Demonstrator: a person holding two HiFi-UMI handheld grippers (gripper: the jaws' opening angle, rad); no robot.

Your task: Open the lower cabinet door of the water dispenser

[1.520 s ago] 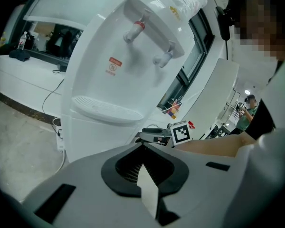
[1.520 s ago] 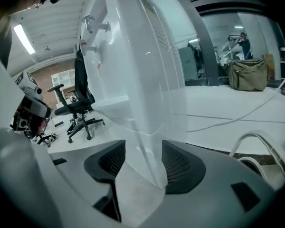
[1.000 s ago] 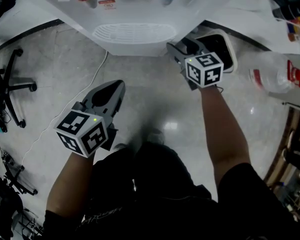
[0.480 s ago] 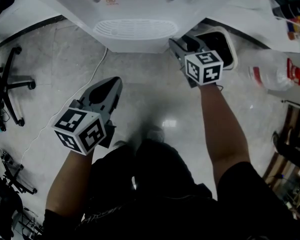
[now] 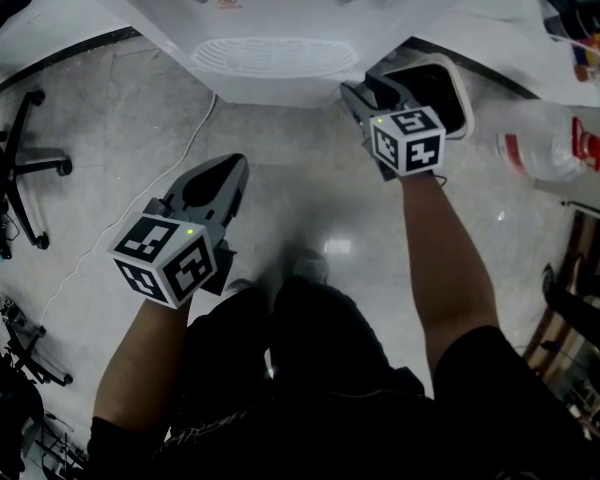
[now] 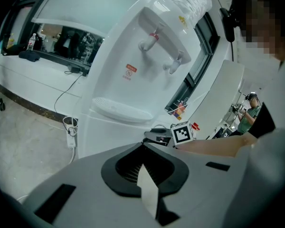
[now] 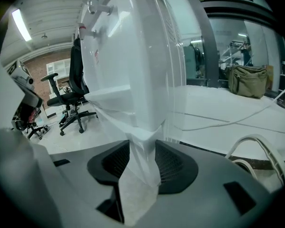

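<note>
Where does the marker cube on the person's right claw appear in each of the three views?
Head view: marker cube, upper right of centre, above the forearm.
Left gripper view: the cube is small, right of centre.
Right gripper view: not in it; only the right claw shows, its jaws having just closed further on the water dispenser edge.
Shared landmark: the white water dispenser, in all three.

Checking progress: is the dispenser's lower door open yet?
Looks shut: in the head view no panel swings out from the dispenser; the right gripper, jaws just closing, pinches its front edge.
</note>
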